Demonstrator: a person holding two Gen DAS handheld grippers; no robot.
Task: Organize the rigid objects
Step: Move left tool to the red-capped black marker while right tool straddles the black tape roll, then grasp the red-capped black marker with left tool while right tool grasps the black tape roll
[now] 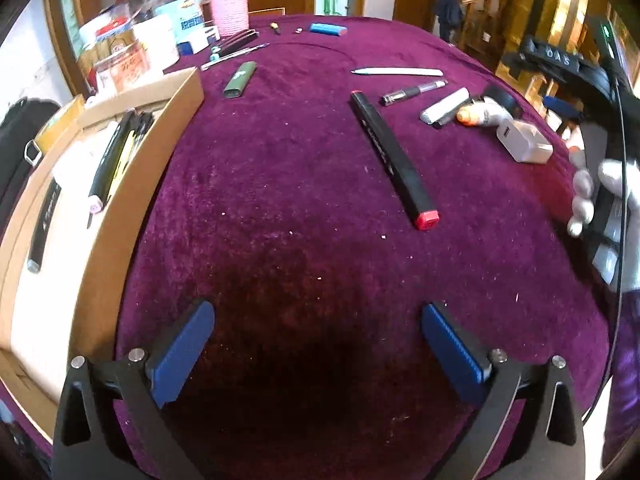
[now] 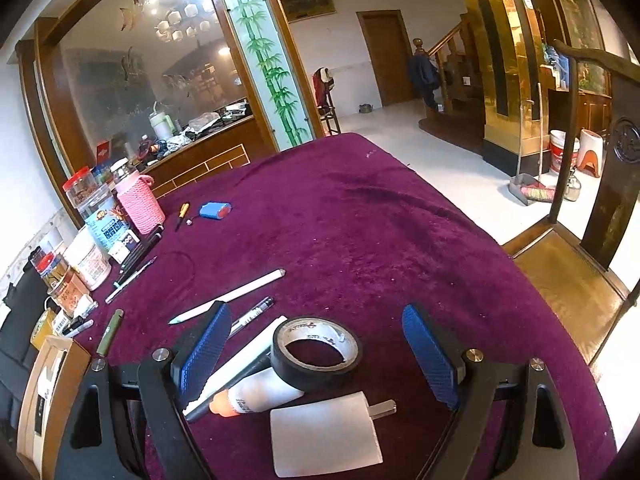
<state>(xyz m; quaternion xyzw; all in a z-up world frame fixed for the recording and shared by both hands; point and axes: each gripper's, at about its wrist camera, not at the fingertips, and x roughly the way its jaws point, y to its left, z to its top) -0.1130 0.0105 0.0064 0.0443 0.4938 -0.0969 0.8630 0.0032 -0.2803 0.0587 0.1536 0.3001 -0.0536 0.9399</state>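
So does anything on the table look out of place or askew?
The roll of black tape sits tilted, propped on a small white bottle instead of lying flat. Pale crumbs speckle the purple cloth.

A broad stretch of bare purple tablecloth (image 1: 280, 184) lay open between the cardboard box (image 1: 132, 184) along one side and the long black marker (image 1: 392, 160) lying slantwise on the other. Beyond the marker, pens, a roll of black tape (image 2: 316, 350) and a white charger (image 2: 324, 436) crowded together, leaving little passage. Jars (image 2: 90, 208) and a pink bottle (image 2: 140, 204) walled off the far edge.
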